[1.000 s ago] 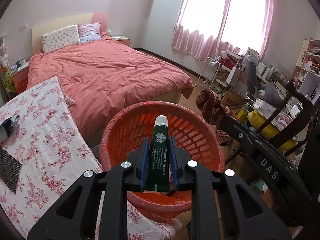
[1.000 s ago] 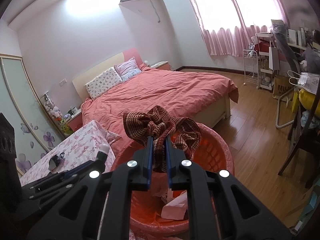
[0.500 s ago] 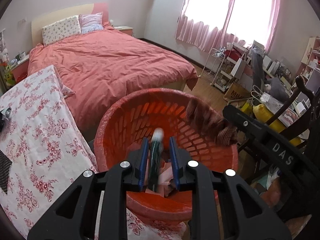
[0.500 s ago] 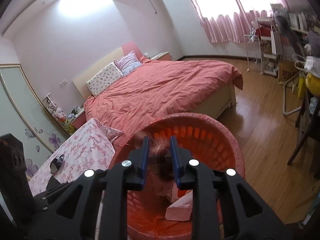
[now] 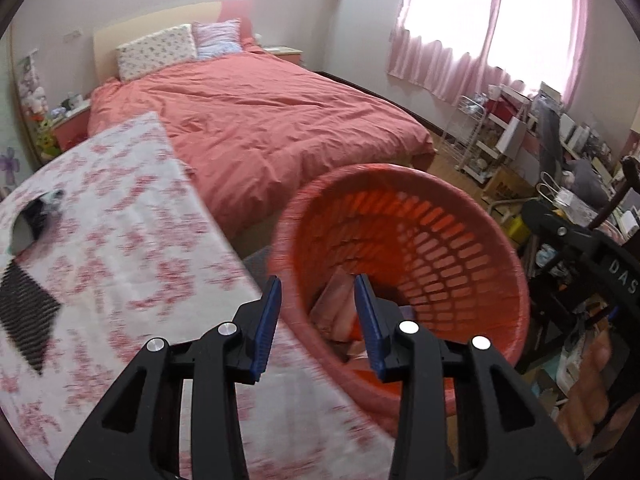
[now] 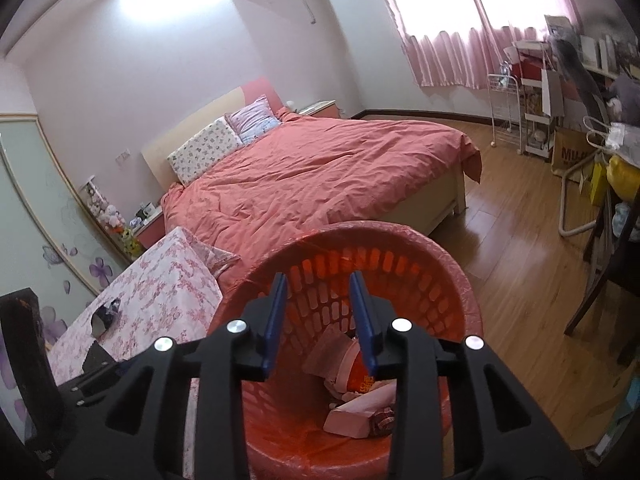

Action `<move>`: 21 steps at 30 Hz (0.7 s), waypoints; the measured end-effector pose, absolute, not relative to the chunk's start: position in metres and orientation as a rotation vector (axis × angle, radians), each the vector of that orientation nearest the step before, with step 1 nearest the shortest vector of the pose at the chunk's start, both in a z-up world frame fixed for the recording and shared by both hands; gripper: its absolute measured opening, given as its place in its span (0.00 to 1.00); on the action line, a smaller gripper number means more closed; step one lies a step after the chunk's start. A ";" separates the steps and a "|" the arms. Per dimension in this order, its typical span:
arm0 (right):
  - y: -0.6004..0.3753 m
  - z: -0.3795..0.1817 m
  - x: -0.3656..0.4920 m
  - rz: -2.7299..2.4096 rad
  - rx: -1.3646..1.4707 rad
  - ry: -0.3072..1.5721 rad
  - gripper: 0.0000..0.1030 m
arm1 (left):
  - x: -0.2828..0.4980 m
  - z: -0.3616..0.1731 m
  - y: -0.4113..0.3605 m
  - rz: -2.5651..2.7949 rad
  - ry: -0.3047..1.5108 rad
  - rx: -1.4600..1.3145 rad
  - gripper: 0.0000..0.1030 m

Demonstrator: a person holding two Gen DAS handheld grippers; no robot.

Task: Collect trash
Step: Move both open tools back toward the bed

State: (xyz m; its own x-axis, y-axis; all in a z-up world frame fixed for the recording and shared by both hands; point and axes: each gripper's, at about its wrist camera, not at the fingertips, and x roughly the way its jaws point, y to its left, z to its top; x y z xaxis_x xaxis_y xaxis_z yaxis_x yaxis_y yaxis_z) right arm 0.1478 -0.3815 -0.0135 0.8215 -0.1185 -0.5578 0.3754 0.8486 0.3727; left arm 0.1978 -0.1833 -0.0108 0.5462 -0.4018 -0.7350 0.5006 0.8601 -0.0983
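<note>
A red plastic basket (image 5: pixel 472 216) with a slotted wall stands beside the floral table and holds pinkish trash (image 6: pixel 352 412); it also shows in the right wrist view (image 6: pixel 440 260). My left gripper (image 5: pixel 318 296) is open and empty, over the basket's near rim. My right gripper (image 6: pixel 318 292) is open and empty, above the basket's mouth. The right gripper's black body (image 5: pixel 580 248) shows at the right of the left wrist view.
A table with a floral cloth (image 5: pixel 120 240) lies at the left, with a dark mesh item (image 5: pixel 24 312) and a small dark object (image 5: pixel 36 220) on it. A bed with a red cover (image 6: pixel 320 176) stands behind. A cluttered desk and chair (image 6: pixel 608 216) stand at the right.
Both grippers opened. The green tube dropped from the left gripper and the brown cloth from the right into the basket. The left gripper swung left.
</note>
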 end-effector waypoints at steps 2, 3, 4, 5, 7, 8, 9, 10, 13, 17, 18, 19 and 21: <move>-0.371 -0.010 0.151 -0.265 0.468 0.555 0.34 | 0.200 -0.008 -0.169 -0.502 0.826 0.129 0.40; -0.364 -0.008 0.153 -0.256 0.454 0.560 0.34 | 0.200 -0.007 -0.161 -0.483 0.819 0.127 0.41; -0.359 -0.006 0.155 -0.246 0.446 0.563 0.34 | 0.201 -0.006 -0.155 -0.469 0.815 0.125 0.41; -0.353 -0.004 0.158 -0.232 0.436 0.568 0.35 | 0.202 -0.006 -0.147 -0.453 0.810 0.121 0.42; -0.339 -0.001 0.163 -0.204 0.417 0.576 0.35 | 0.204 -0.004 -0.126 -0.411 0.800 0.114 0.42; -0.331 0.001 0.166 -0.189 0.404 0.581 0.35 | 0.206 -0.004 -0.117 -0.392 0.796 0.112 0.42; -0.322 0.003 0.169 -0.172 0.391 0.586 0.36 | 0.207 -0.003 -0.105 -0.369 0.792 0.108 0.43; -0.314 0.004 0.172 -0.157 0.380 0.590 0.36 | 0.209 -0.002 -0.091 -0.341 0.788 0.100 0.43; -0.285 0.008 0.183 -0.104 0.346 0.604 0.36 | 0.212 -0.002 -0.058 -0.273 0.778 0.082 0.45; -0.237 0.012 0.202 -0.019 0.299 0.631 0.36 | 0.216 0.000 -0.008 -0.180 0.772 0.042 0.45; -0.222 0.012 0.207 0.007 0.284 0.640 0.36 | 0.216 0.000 0.006 -0.151 0.770 0.034 0.45; -0.209 0.012 0.213 0.027 0.270 0.648 0.36 | 0.216 0.000 0.021 -0.120 0.767 0.024 0.45; -0.176 0.011 0.226 0.078 0.236 0.669 0.36 | 0.217 0.001 0.050 -0.064 0.764 0.003 0.45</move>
State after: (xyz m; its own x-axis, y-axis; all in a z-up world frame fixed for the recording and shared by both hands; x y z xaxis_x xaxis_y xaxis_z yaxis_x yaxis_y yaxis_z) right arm 0.2258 -0.1760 0.0112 0.7830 0.1469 -0.6045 0.0042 0.9704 0.2414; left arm 0.2167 0.0501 0.0010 0.7202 -0.0572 -0.6914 0.0595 0.9980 -0.0205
